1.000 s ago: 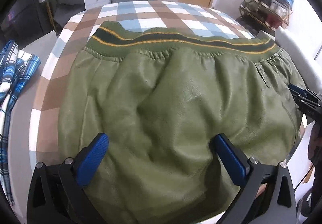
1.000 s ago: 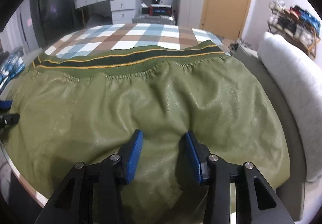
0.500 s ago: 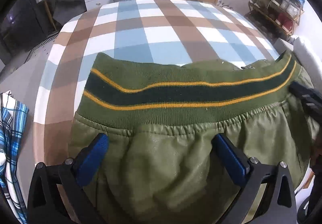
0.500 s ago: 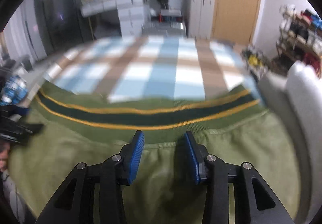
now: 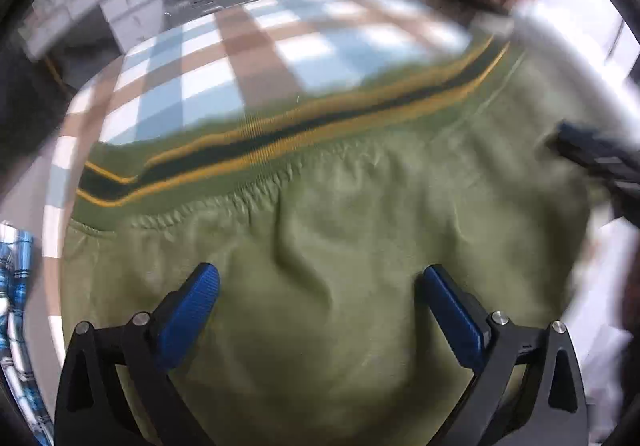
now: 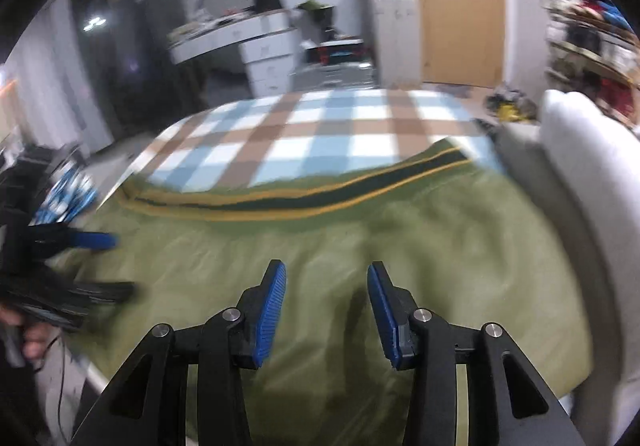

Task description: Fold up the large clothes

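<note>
An olive green jacket (image 5: 360,230) lies spread flat on the checked tablecloth (image 5: 224,57). Its ribbed hem (image 5: 280,141), dark green with yellow stripes, runs across the far side. My left gripper (image 5: 320,286) hovers over the jacket's body, open wide with nothing between its blue pads. The right gripper (image 5: 592,157) shows blurred at that view's right edge. In the right wrist view the jacket (image 6: 400,246) fills the foreground below my right gripper (image 6: 326,286), whose jaws stand partly open and empty. The left gripper (image 6: 80,242) is at the left.
A blue plaid shirt (image 5: 16,286) lies off the table's left side. A white cushioned seat (image 6: 580,173) flanks the table on the right. Drawers (image 6: 264,57), a suitcase and a wooden door (image 6: 460,5) stand behind; a hand (image 6: 28,342) shows at lower left.
Both views swung toward the striped hem half a second ago and have pulled back over the jacket body. The left view has rolled, tilting the hem. Neither gripper took hold of anything.
</note>
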`<action>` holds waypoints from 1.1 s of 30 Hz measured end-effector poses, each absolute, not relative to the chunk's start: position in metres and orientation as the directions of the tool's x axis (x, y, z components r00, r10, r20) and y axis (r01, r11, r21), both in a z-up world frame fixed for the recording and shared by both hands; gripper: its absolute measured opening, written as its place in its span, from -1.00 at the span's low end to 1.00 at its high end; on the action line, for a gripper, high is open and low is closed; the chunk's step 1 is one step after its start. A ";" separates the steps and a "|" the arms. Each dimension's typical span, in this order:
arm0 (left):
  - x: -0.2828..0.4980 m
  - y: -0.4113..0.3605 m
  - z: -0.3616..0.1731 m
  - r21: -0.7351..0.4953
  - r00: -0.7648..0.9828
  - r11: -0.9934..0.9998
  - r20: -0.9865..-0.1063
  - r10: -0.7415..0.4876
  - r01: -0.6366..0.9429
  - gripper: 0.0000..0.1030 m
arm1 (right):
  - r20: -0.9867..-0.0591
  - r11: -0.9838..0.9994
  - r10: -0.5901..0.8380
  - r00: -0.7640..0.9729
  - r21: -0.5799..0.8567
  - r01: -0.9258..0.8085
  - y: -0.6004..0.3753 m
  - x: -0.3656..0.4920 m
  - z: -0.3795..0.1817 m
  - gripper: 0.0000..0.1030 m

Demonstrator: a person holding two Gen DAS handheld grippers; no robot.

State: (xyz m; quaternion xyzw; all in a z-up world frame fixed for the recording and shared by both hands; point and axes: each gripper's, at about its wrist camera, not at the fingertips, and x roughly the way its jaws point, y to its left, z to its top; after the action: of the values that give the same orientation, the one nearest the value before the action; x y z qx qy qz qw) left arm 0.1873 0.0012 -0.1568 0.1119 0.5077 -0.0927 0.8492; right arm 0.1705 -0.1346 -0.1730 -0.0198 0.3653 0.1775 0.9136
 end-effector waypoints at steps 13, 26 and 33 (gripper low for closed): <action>0.138 0.037 -0.125 0.079 0.565 0.989 -0.825 -0.006 0.125 0.98 | -0.666 0.971 0.118 0.737 -0.080 -0.227 -0.160 0.156 -0.175 -0.09; 0.101 0.107 -0.121 -0.233 0.576 0.972 -0.799 -0.170 -0.036 0.98 | -0.609 0.966 0.233 0.758 0.056 -0.252 -0.162 0.132 -0.157 -0.02; 0.036 0.172 -0.122 -0.343 0.604 0.908 -0.785 -0.137 -0.240 0.98 | -0.579 0.873 0.439 0.687 0.095 -0.478 -0.085 0.115 -0.151 0.46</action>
State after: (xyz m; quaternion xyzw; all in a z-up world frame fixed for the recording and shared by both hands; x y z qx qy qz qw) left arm 0.0358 0.1718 -0.1217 -0.2121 0.4441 0.0296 0.8700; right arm 0.1154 -0.0846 -0.1508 -0.0316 0.3066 0.2499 0.9179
